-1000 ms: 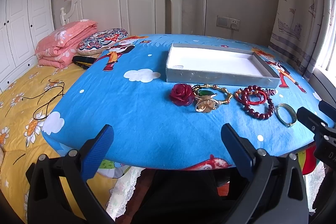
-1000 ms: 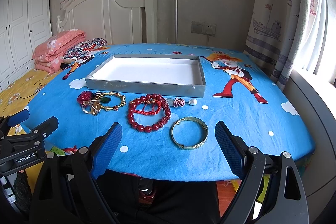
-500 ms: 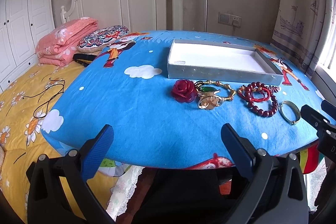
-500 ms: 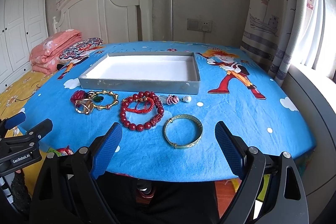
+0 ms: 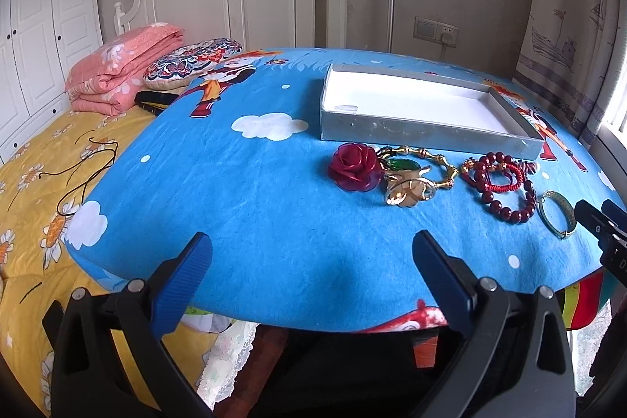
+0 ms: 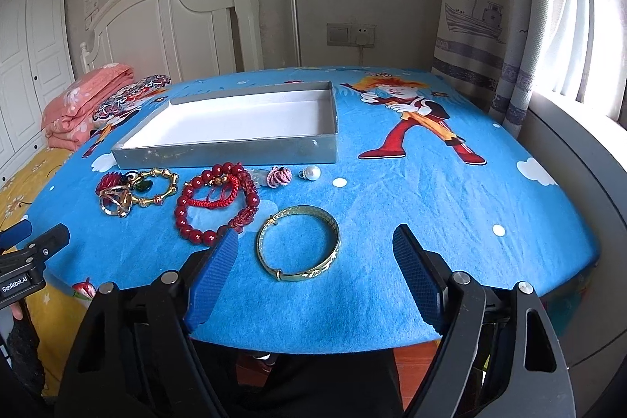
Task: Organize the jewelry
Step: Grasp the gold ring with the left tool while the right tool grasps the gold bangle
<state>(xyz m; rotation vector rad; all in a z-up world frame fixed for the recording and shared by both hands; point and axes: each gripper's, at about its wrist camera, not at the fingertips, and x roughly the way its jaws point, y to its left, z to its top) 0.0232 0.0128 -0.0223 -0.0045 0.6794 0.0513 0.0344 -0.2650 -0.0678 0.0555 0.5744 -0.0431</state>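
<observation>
**A:** Right wrist view settles it: the gold bangle (image 6: 298, 243) lies flat on the blue cloth (image 6: 450, 206), just ahead of the right gripper (image 6: 315, 253) and a little toward its left finger (image 6: 213, 277). Its jaws have just been closing from full spread, yet they are apart from the bangle, which sits ahead of the tips with no pad on it.

**B:** And the tray?

**A:** The grey tray (image 6: 235, 152) is beyond the bangle, straight across the cloth, its long side running crosswise to the gripper's line. Between bangle and tray lie the red bead bracelet (image 6: 216, 200), a pink knot (image 6: 279, 176) and a pearl (image 6: 312, 173).

**B:** Does the bangle have a long axis to line up with?

**A:** Hardly; it is a ring, slightly oval from here, with a clasp (image 6: 274, 218) on the side toward the tray. I judge either rim would serve, so long as 1 pad goes inside the hoop and 1 outside.

**B:** What about the other hand?

**A:** In the left wrist view, the left gripper (image 5: 309, 269) is spread wide and empty, near the cloth's front edge. From the bangle (image 5: 558, 212) it is well apart, off to the side past the red rose (image 5: 354, 167) and gold brooch (image 5: 407, 192). The right gripper (image 5: 599, 222) is just beside the bangle there, so the right hand is plainly nearer.
</observation>
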